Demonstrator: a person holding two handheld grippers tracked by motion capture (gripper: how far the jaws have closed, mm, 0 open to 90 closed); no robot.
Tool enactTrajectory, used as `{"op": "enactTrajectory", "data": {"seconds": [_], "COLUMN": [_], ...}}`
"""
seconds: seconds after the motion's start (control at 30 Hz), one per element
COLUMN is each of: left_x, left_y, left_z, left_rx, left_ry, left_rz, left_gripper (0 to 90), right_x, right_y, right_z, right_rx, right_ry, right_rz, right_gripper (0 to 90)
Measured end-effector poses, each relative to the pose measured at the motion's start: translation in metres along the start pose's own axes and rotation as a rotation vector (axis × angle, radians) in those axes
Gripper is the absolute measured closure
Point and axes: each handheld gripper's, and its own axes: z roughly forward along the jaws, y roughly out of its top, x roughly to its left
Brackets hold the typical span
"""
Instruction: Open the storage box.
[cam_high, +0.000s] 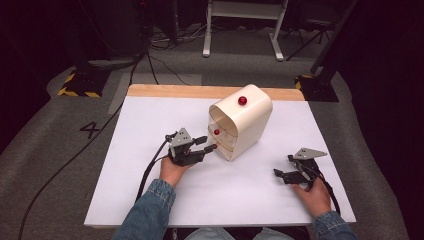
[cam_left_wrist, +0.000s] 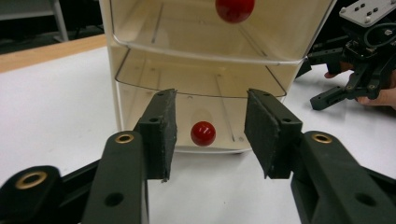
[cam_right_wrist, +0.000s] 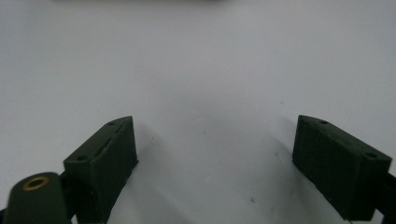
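A small cream drawer cabinet (cam_high: 241, 127) is seen standing on a white worktop (cam_high: 150, 190), its front turned toward the left claw (cam_high: 209, 144). The step in hand is judged to be the approach to the lowest drawer: the left claw is held level, and its two black jaws are placed either side of the lowest red knob (cam_left_wrist: 203, 133), which lies straight ahead, between the pads and a little beyond them. The pads are not yet pressed on the knob; the jaws are set at a middling width, with a clear gap on each side.

The next move is judged to call for a short push forward until the knob sits between the pads, a firm closing on it, and then a straight pull back so the drawer slides out.

The cabinet is rounded at the top, with clear plastic drawers (cam_left_wrist: 201, 79) stacked inside; another red knob (cam_left_wrist: 235, 9) is seen above the claw.

The right claw (cam_high: 281, 175) is rested on the worktop well to the right, its jaws spread wide with nothing between them.
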Motion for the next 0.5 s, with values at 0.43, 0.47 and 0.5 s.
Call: {"op": "enactTrajectory", "data": {"seconds": [0.43,0.47,0.5], "left_x": [0.006,0.006,0.007], "left_y": [-0.014,-0.014,-0.015], "left_z": [0.026,0.026,0.027], "left_rx": [0.056,0.065,0.070], "left_ry": [-0.026,-0.021,-0.016], "left_rz": [-0.042,-0.040,-0.038], "left_gripper": [60.5,61.1,62.1], "right_x": [0.000,0.000,0.000], "right_y": [0.000,0.000,0.000], "right_z": [0.000,0.000,0.000], "right_rx": [0.000,0.000,0.000], "right_ry": [-0.001,-0.001,-0.001], "right_rz": [-0.001,-0.001,-0.001], "right_gripper": [13.8,13.8,13.8]}}
